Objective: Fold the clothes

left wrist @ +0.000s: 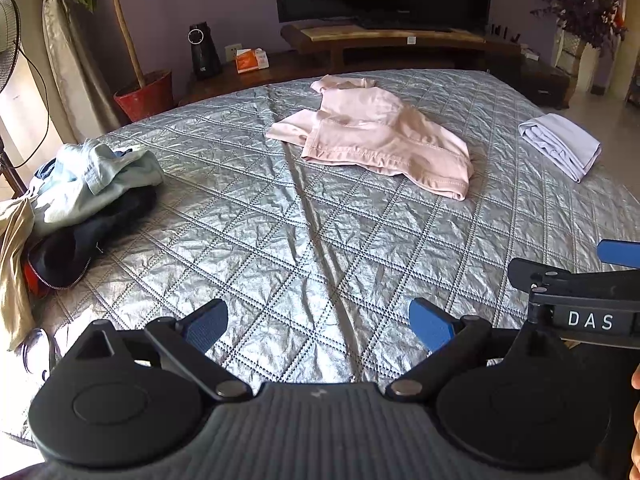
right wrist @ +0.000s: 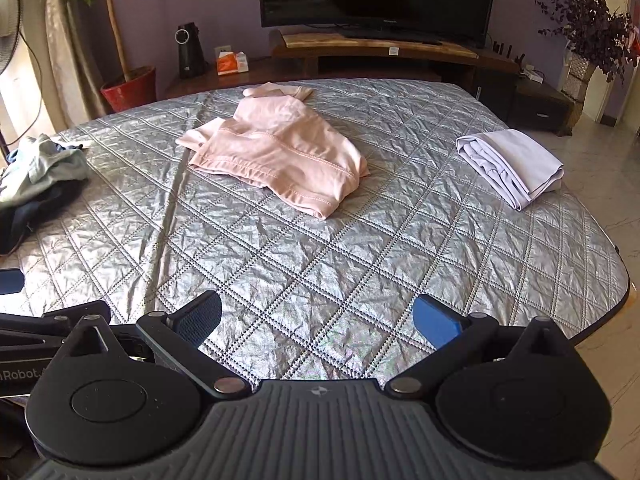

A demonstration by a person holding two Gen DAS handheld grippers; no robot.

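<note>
Left tool (left wrist: 318,326) nearest the lens, fingers spread wide, holding nothing, above the silver quilted bed (left wrist: 280,240); right tool (right wrist: 316,322) likewise spread and empty, beside it; pink garment (left wrist: 380,132) lies crumpled on the bed toward 12 o'clock, well apart from both tools; folded white garment (right wrist: 512,164) at 2 o'clock near the bed edge; heap of unfolded clothes (left wrist: 88,184) at 10 o'clock.

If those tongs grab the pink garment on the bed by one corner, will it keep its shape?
Probably not. The crumpled pink cotton garment lies in soft, uneven layers, so it would likely droop and unfold. It looks thin, probably light. The silver quilted bedspread looks smooth, so a push might slide it.
</note>
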